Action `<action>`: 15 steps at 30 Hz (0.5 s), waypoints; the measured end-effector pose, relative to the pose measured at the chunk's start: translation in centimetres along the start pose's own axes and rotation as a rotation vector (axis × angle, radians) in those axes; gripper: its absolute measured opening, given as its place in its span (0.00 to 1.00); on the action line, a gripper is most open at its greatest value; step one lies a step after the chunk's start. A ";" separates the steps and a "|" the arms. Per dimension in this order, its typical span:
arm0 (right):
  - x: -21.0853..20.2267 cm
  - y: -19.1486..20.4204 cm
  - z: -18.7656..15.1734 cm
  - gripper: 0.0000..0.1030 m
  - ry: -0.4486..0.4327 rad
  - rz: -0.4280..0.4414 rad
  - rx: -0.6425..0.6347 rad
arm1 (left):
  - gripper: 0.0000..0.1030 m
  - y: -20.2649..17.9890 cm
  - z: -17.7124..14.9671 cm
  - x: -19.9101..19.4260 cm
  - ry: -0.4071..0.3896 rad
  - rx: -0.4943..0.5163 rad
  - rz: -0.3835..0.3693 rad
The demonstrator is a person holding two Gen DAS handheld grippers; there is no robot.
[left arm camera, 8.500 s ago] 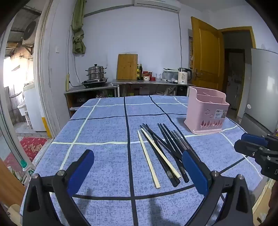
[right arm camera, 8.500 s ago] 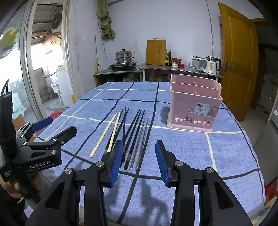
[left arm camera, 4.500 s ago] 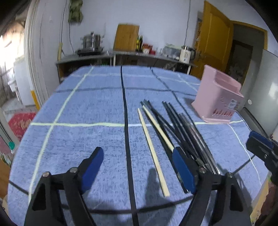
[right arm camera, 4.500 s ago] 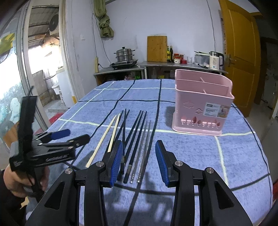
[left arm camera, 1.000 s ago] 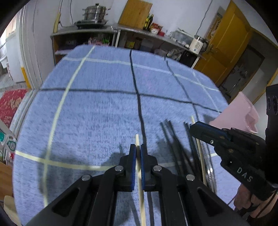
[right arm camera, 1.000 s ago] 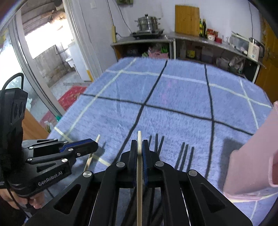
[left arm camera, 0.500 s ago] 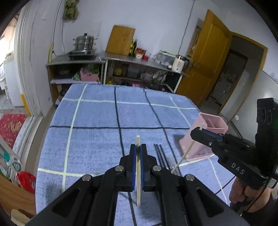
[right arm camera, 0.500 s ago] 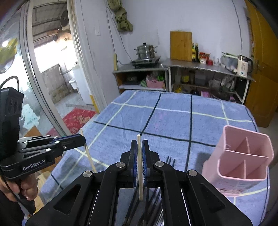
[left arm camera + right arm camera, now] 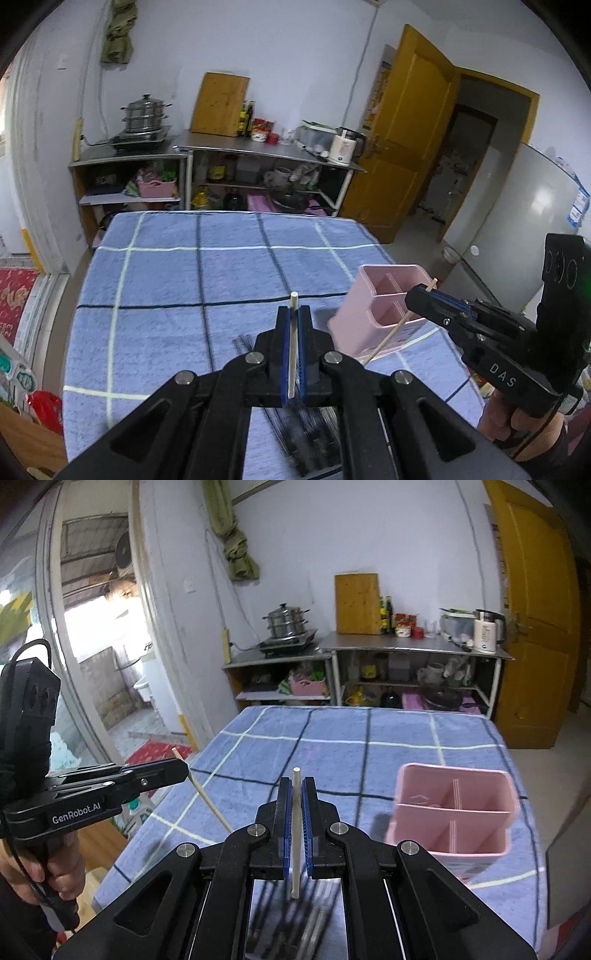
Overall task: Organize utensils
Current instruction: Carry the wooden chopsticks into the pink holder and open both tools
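Note:
My left gripper is shut on a pale wooden chopstick, held high above the table. My right gripper is shut on a second pale chopstick, also held up. In the left wrist view the right gripper hangs by the pink utensil holder, its chopstick slanting in front of the holder. The holder has several open compartments and stands to the right. Dark chopsticks lie on the cloth below both grippers, blurred. The left gripper shows at left in the right wrist view.
The table wears a blue checked cloth. Behind it stand metal shelves with a steamer pot, a cutting board and a kettle. A yellow door and a grey fridge are at right. A doorway is at left.
Both grippers have closed on a pale chopstick each and lifted them off the table. Over the last half second both rose a little more, and the right one moved closer to the pink holder.

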State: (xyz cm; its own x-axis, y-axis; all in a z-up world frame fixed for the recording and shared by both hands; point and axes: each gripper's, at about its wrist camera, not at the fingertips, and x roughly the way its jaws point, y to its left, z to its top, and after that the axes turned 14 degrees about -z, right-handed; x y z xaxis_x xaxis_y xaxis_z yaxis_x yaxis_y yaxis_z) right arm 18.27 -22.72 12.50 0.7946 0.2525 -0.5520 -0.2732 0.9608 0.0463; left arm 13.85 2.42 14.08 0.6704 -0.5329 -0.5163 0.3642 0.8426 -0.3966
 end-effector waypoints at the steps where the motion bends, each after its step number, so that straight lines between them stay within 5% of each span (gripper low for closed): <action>1: -0.4 -0.6 0.1 0.05 -0.005 -0.010 0.009 | 0.04 -0.6 0.4 0.4 0.002 0.003 -0.016; 15: -4.6 -8.9 4.0 0.05 -0.121 -0.137 0.118 | 0.04 -9.0 6.9 4.4 -0.026 0.088 -0.182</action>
State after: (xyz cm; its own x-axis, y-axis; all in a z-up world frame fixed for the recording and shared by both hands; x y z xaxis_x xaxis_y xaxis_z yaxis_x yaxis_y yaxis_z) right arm 19.24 -31.98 17.99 0.8814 0.1234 -0.4559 -0.0980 0.9920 0.0791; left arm 17.98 -6.93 20.61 0.6045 -0.6758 -0.4218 0.5352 0.7367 -0.4133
